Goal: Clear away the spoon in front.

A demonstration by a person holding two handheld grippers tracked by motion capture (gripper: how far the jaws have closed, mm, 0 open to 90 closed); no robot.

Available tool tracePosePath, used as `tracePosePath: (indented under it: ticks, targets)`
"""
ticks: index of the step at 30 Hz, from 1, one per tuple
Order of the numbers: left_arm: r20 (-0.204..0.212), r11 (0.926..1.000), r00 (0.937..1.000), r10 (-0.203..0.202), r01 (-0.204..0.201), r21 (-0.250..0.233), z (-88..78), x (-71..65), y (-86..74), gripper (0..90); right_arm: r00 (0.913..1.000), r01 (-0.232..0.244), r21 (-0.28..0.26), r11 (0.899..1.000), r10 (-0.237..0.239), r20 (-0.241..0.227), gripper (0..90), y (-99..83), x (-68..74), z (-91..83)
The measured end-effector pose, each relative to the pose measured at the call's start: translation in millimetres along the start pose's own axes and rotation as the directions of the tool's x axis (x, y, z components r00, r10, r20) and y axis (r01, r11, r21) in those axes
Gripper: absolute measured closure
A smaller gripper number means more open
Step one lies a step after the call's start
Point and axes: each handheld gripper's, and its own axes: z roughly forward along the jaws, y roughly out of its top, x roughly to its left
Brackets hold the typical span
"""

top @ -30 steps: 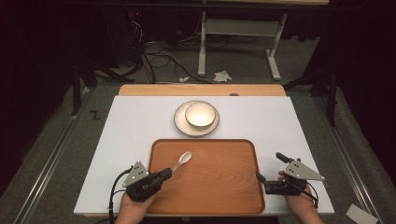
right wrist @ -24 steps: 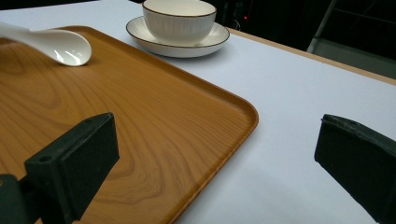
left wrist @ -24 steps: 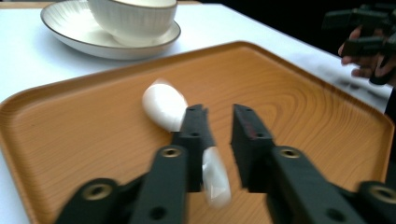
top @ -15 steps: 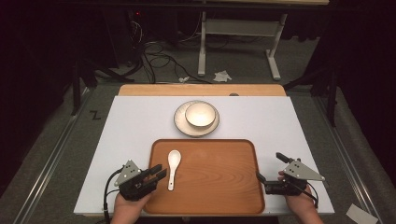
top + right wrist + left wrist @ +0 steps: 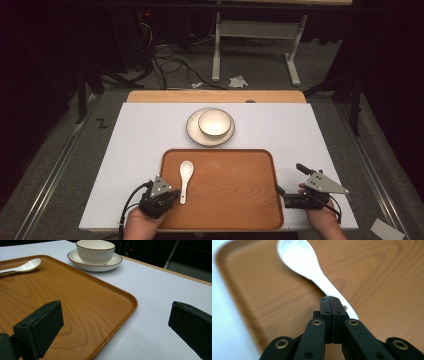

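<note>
A table (image 5: 145,135) topped with a white sheet, a strip of bare wood showing along the far edge. Directly on the white surface, near the middle toward the far side, a pale saucer (image 5: 194,134) with a dark rim, carrying a cream bowl (image 5: 215,123). Just in front of the saucer, close but apart, a brown wooden tray (image 5: 235,190) with rounded corners, reaching almost to the near edge. On the tray's left part, a white spoon (image 5: 185,178), scoop pointing away, handle toward the near side.
</note>
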Motion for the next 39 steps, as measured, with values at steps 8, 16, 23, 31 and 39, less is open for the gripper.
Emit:
tracePosePath:
  ticks: [8, 16, 23, 31, 39]
  targets:
    - [-0.114, 0.9703, 0.9892, 0.092, -0.063, 0.233, 12.1, -6.1, -4.6, 85.3, 1.0, -0.005, 0.0, 1.0, 0.005, 0.005, 0.7, 0.0, 0.1, -1.4]
    - [-0.05, 0.9224, 0.988, 0.146, -0.118, 0.368, 29.9, -19.5, -10.6, 39.0, 1.0, -0.006, -0.002, 1.0, 0.006, 0.003, 0.7, 0.0, -0.2, -1.7]
    - [-0.078, 0.9457, 0.9914, 0.105, -0.075, 0.316, 25.9, -13.5, -8.5, 0.0, 1.0, -0.006, -0.001, 1.0, 0.006, 0.002, 0.7, 0.0, -0.1, -1.6]
    - [-0.159, 0.995, 0.9846, 0.073, -0.061, 0.079, -1.9, 14.4, 1.9, 0.0, 1.0, -0.003, 0.003, 1.0, 0.003, -0.004, 0.7, -0.2, 0.7, -1.7]
    - [-0.199, 0.9979, 0.9799, 0.013, 0.0, 0.065, -29.6, 54.1, 5.4, 0.3, 1.0, 0.0, -0.004, 1.0, 0.0, -0.005, 0.7, 0.4, 0.6, -2.8]
